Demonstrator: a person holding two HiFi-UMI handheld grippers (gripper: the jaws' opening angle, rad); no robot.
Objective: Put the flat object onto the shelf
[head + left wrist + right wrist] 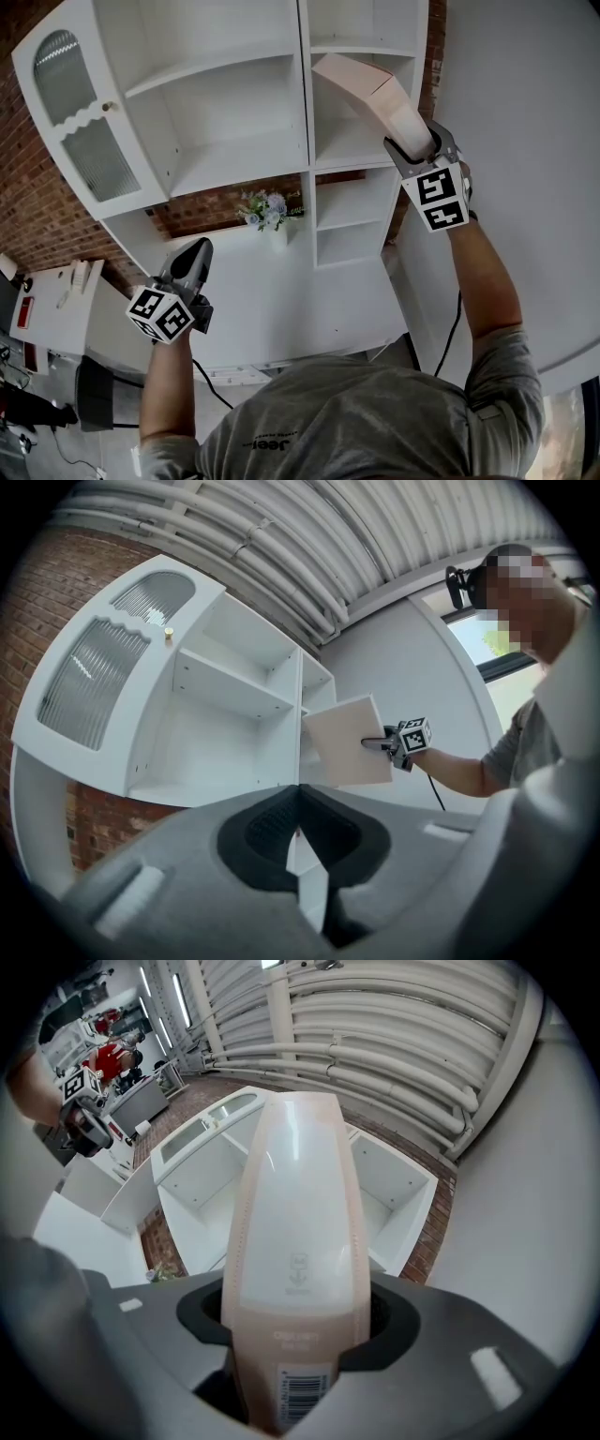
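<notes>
Right gripper (413, 150) pinched the board (367, 86) by one end, tilted, in the air before the cabinet's (305, 103) right column. Left gripper (192, 261) closed, empty. Risk: far end catching a shelf edge; the one-end grip slipping.

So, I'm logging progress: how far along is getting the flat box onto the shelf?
Done: the flat box is picked up, clamped in the right tongs. In hand: it is held up before the white cabinet's right-hand shelves. Left: setting it on a shelf and letting go. The left tongs are shut, empty.
</notes>
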